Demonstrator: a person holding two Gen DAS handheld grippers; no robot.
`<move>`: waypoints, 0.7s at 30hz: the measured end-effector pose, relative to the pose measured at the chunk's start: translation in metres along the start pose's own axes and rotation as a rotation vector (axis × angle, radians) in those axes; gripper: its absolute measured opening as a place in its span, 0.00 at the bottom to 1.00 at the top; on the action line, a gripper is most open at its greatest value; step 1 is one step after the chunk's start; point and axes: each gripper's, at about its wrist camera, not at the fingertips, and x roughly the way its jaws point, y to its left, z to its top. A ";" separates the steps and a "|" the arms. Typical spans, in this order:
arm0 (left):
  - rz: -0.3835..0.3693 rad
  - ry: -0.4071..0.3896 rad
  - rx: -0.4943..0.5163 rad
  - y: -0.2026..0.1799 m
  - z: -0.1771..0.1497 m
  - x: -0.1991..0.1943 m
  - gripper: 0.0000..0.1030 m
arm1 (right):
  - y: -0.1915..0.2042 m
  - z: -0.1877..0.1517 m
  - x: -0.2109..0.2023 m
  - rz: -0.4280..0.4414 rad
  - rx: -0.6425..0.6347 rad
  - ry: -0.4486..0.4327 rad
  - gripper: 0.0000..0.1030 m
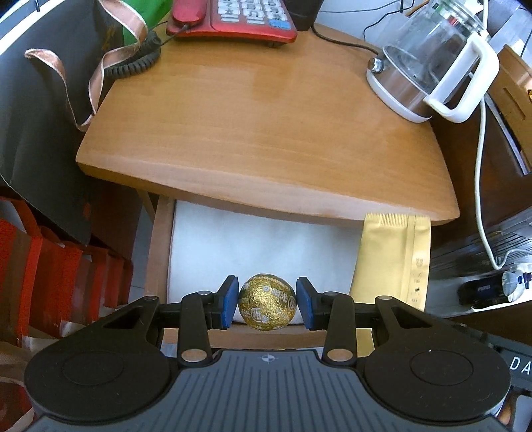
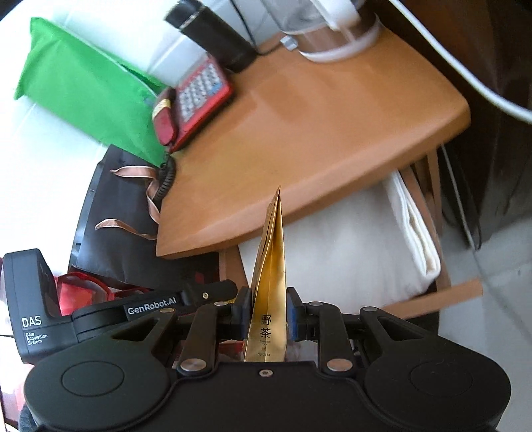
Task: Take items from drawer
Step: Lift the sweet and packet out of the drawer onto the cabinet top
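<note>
1. Nearest in the left wrist view is the left gripper (image 1: pixel 267 307); its two blue pads (image 1: pixel 229 300) stand on both sides of a gold foil ball (image 1: pixel 267 307) and seem to pinch it, the left pad touching, the right pad touching or almost
2. The gold foil ball is at the front edge of the open drawer (image 1: pixel 159 252), above its white lining (image 1: pixel 259 246)
3. In the right wrist view the right gripper (image 2: pixel 268 314) is pressed together on a gold tea pouch (image 2: pixel 269 275), which stands upright and edge-on between the pads, with black characters printed on its lower part
4. In the left wrist view the gold tea pouch (image 1: pixel 389 256) is at the right side of the drawer, its top edge just under the front of the table top
5. The left gripper (image 2: pixel 99 309) shows in the right wrist view as a black body with white lettering, to the left of the drawer front
6. Folded white cloth (image 2: pixel 415 222) lies along the far side wall of the drawer
7. Above the drawer is the wooden table top (image 1: pixel 266 126), bare in its middle
8. At the far end stand a red telephone (image 1: pixel 232 20) with a coiled black cord (image 1: pixel 136 63), and a glass kettle (image 1: pixel 432 59) with a white handle on the right
9. A black bag with copper ribbon (image 1: pixel 40 99) leans beside the table on the left, and a green bag (image 2: pixel 83 86) lies behind the telephone
</note>
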 end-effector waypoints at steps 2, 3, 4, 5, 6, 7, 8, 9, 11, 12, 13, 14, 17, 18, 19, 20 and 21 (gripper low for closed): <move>-0.005 -0.015 0.002 -0.001 0.003 -0.004 0.38 | 0.006 0.005 -0.003 -0.013 -0.036 -0.027 0.20; -0.008 -0.026 0.002 -0.002 0.005 -0.006 0.38 | 0.009 0.008 -0.004 -0.021 -0.055 -0.038 0.20; -0.011 -0.039 0.002 -0.002 0.009 -0.009 0.38 | 0.012 0.011 -0.004 -0.029 -0.071 -0.048 0.20; -0.012 -0.052 0.002 -0.003 0.013 -0.011 0.38 | 0.015 0.014 -0.003 -0.032 -0.082 -0.055 0.20; -0.015 -0.067 0.004 -0.004 0.018 -0.014 0.38 | 0.017 0.018 -0.002 -0.032 -0.090 -0.062 0.20; -0.017 -0.081 0.007 -0.005 0.022 -0.016 0.38 | 0.020 0.023 -0.001 -0.034 -0.099 -0.071 0.20; -0.019 -0.092 0.011 -0.007 0.025 -0.017 0.38 | 0.022 0.028 0.000 -0.042 -0.114 -0.085 0.20; -0.020 -0.105 0.014 -0.008 0.029 -0.018 0.38 | 0.025 0.032 0.002 -0.054 -0.134 -0.101 0.20; -0.022 -0.133 0.022 -0.012 0.040 -0.020 0.38 | 0.031 0.041 0.006 -0.089 -0.180 -0.135 0.20; -0.023 -0.148 0.025 -0.014 0.046 -0.020 0.38 | 0.034 0.046 0.009 -0.098 -0.196 -0.147 0.20; -0.025 -0.161 0.028 -0.016 0.051 -0.020 0.38 | 0.035 0.051 0.012 -0.096 -0.205 -0.154 0.20; -0.027 -0.172 0.030 -0.017 0.057 -0.019 0.38 | 0.036 0.057 0.016 -0.094 -0.206 -0.160 0.20; -0.033 -0.204 0.026 -0.022 0.078 -0.014 0.38 | 0.038 0.074 0.027 -0.089 -0.214 -0.174 0.20; -0.036 -0.212 0.024 -0.023 0.084 -0.011 0.38 | 0.038 0.079 0.031 -0.088 -0.217 -0.175 0.20; -0.039 -0.219 0.022 -0.024 0.090 -0.009 0.38 | 0.039 0.083 0.035 -0.087 -0.220 -0.175 0.20; -0.038 -0.226 0.023 -0.026 0.095 -0.006 0.38 | 0.039 0.087 0.040 -0.086 -0.223 -0.175 0.20; -0.035 -0.232 0.024 -0.027 0.100 -0.002 0.38 | 0.039 0.091 0.044 -0.085 -0.227 -0.175 0.20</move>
